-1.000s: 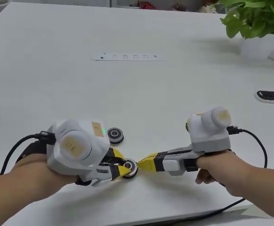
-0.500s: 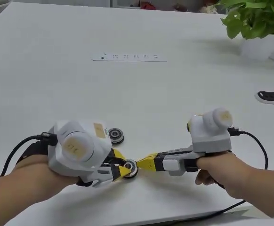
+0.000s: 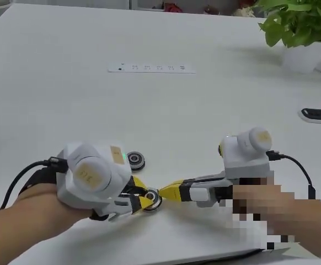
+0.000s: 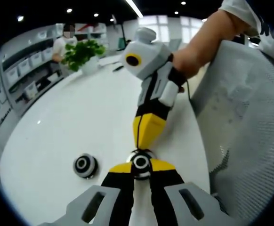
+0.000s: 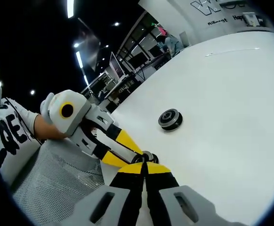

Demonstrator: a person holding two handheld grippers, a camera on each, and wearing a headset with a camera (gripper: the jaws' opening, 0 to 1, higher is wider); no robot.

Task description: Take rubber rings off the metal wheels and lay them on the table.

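While the headset camera has drifted slightly over the past second, little else has changed on the white table (image 3: 215, 105). The left gripper (image 3: 147, 198) remains clamped on a small metal wheel (image 3: 153, 197) near the front edge. The right gripper (image 3: 164, 193) still meets it nose to nose, its yellow tips pressed together against the wheel's rim. Whether those tips pinch any rubber cannot be told. The second wheel (image 3: 135, 160) lies flat where it lay before, just behind the left gripper's housing, with its black rubber ring (image 5: 163, 121) in place.

The left gripper view shows the clamp most plainly. Two yellow fingers (image 4: 122, 167) hug the wheel from either side, and the right gripper's closed point touches its far edge. That view also takes in a grey mesh chair (image 4: 250, 117) beside the table, a potted plant (image 4: 83, 51) at the far end and a person (image 4: 62, 43) standing by shelves.

The right gripper view shows its own jaws shut to a thin line, the held wheel just beyond their tips and the left gripper reaching in from the left. From the head view come a white power strip (image 3: 151, 68) farther up the table and a flat black object (image 3: 319, 114) at the right edge.
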